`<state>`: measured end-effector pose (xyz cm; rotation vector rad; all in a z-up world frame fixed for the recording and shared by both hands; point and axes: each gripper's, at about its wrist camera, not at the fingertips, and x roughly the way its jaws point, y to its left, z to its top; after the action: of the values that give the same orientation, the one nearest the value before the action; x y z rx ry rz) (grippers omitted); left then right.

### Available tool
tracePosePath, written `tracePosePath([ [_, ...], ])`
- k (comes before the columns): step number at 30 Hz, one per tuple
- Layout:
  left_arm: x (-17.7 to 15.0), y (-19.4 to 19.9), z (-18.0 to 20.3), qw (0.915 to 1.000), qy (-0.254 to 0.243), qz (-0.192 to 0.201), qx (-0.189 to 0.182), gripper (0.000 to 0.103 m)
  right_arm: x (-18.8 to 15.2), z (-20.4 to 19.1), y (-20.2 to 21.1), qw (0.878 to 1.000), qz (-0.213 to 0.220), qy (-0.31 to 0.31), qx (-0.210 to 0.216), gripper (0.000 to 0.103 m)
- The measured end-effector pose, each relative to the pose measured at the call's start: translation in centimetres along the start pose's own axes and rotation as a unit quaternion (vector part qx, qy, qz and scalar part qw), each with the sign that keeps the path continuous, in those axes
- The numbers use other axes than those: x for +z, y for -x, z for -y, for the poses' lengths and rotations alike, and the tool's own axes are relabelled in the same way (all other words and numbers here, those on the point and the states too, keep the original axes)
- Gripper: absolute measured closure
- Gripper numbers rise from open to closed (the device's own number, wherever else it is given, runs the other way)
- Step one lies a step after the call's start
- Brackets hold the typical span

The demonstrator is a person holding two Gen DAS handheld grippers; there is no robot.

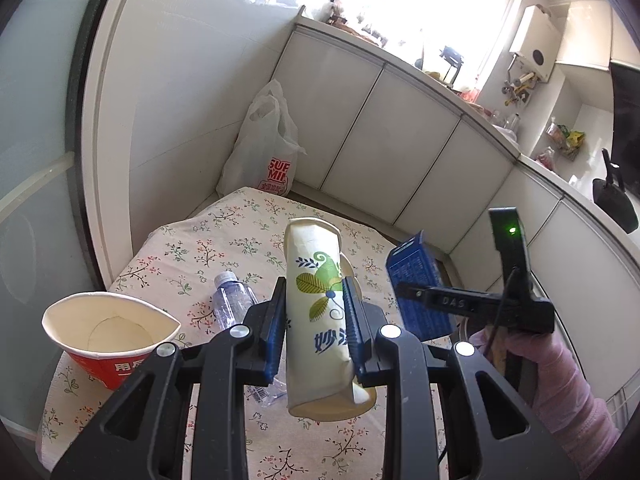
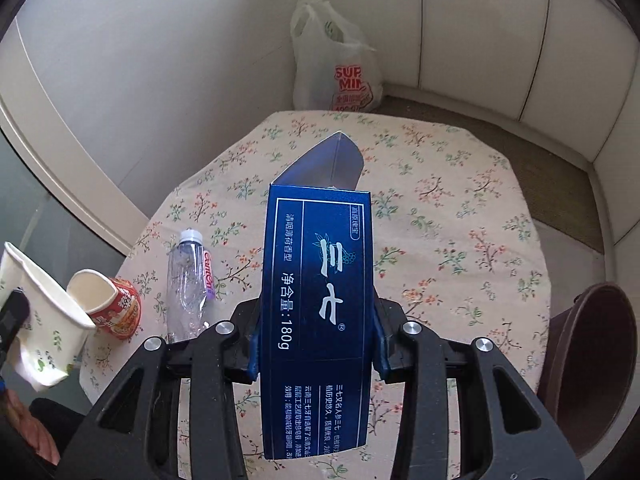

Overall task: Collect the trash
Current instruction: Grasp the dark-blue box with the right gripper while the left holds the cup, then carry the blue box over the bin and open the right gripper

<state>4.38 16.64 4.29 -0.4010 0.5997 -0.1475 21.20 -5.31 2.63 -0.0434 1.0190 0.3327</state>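
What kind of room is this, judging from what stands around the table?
Most likely a home kitchen. White cabinets run under a cluttered countertop below a bright window, a wall-mounted water heater hangs in the corner, and a small table with a floral cloth stands in front.

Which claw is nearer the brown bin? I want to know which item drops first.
Right. The right claw, holding the blue box, has the brown bin just beside it. The left claw, holding the white cup, sits on the far side.
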Motion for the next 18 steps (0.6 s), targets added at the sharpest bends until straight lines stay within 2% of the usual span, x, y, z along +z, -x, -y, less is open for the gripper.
tracePosePath([
  [8, -0.8, -1.4, 1.6, 0.9997, -0.019, -0.014, -0.002, 0.076, -1.0, 7.2, 5.9, 0.995, 0.065, -0.064, -0.034, 0.065],
  [12, -1.4, -2.3, 2.7, 0.9993, -0.029, -0.025, -0.005, 0.076, -2.6, 12.0, 8.2, 0.987, 0.093, -0.108, -0.071, 0.065],
  [18, -2.5, -3.6, 4.1, 0.9980, -0.046, -0.041, -0.012, 0.076, -6.0, 18.4, 10.4, 0.962, 0.130, -0.164, -0.177, 0.065],
])
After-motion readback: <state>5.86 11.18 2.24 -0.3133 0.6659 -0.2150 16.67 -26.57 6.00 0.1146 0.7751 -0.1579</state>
